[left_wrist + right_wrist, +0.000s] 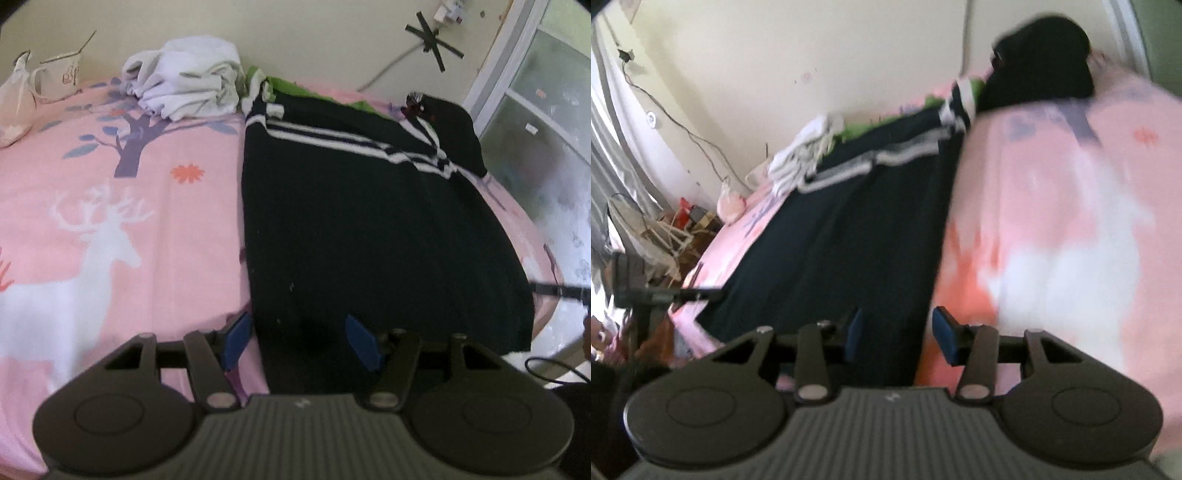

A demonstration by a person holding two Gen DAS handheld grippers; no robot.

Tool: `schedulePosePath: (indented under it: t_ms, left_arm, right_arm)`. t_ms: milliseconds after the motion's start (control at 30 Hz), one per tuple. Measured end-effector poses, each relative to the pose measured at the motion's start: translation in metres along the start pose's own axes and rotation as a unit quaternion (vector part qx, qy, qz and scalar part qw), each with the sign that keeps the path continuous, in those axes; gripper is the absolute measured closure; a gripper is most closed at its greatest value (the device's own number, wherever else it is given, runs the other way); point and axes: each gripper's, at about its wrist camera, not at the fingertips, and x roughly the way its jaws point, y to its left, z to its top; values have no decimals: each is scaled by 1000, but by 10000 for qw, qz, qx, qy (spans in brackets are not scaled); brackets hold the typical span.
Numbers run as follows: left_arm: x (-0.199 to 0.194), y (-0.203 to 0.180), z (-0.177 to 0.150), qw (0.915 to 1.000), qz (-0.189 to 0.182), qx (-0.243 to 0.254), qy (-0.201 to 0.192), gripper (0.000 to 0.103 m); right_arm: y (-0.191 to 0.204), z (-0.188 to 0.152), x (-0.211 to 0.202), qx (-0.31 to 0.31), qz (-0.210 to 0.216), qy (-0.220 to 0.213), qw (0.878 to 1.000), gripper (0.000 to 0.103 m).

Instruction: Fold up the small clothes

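garment: dark knit top w/ white stripes (369, 229), spread flat on the pink bedsheet (110, 184); fills centre-right of left wrist view, stripes toward upper centre, one sleeve bent over at upper right
same garment, R view: runs as a dark band from bottom centre up to upper centre (842, 236), sheet to its right, pic blurred
left gripper (299, 341): jaws apart, nothing between the pads; sits low centre of frame over the near hem, left pad just past the garment's left edge, right pad over the cloth
right gripper (897, 334): jaws apart, holding nothing; bottom centre of its frame, over the garment's right edge where it meets the sheet
other clothes: white bundle (188, 77) upper left-centre, green piece (288, 86) peeking out behind the dark top, both near the wall, well apart from the grippers
step in hand (judgement): looks like lining up on the near hem corners for the 1st fold
how to do well: drop each gripper onto its own corner, pinch only the knit and not the sheet under it, close both approx together, lift evenly so the hem stays straight, carry toward the stripes
risk: sheet caught in the pinch; uneven lift skews the fold; bent sleeve at upper right prob needs tucking in
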Motion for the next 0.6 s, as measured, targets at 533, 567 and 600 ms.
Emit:
schedulePosePath:
  t_ms: [533,567,600]
  left_arm:
    - [-30,4,-3,9983,-140,-487,279,94]
    - [-35,7,1,9974,-272,-637,191,94]
    - [-41,10,6,9963,-399,-757,78,94]
  right_arm:
    - [3,-28,10,-232,1318,351,9904,88]
    - [3,-24,4,-263,1454,216,9888,89]
    - [3,-19,-1,-288,1568,54,9872,90]
